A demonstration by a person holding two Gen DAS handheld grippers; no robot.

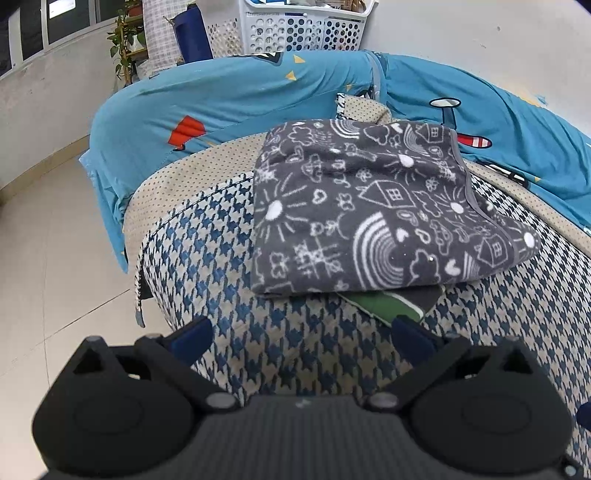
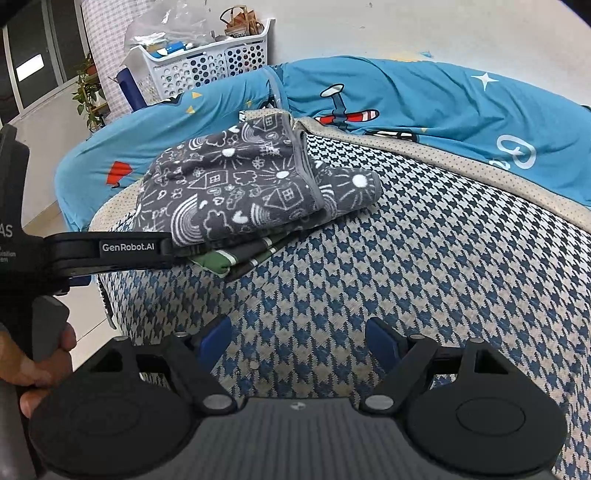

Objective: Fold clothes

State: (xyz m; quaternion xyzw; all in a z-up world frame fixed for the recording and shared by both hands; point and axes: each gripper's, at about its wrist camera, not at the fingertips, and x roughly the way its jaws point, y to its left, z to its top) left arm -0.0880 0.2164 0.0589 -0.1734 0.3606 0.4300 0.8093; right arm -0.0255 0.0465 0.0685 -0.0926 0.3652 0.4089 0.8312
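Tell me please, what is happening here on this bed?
A person holds a two-finger gripper in each hand over a bed with a houndstooth cover. A folded grey blanket with white doodles lies on top of a folded green striped garment. The left gripper is open, close to the green garment's edge. The right gripper is open and empty above the bare cover. A blue cartoon sheet lies behind.

a white perforated laundry basket (image 1: 303, 29) stands at the far edge, a potted plant (image 1: 125, 40) far left, above a blue cartoon-print sheet (image 1: 221, 96) and houndstooth cover (image 2: 424, 258).
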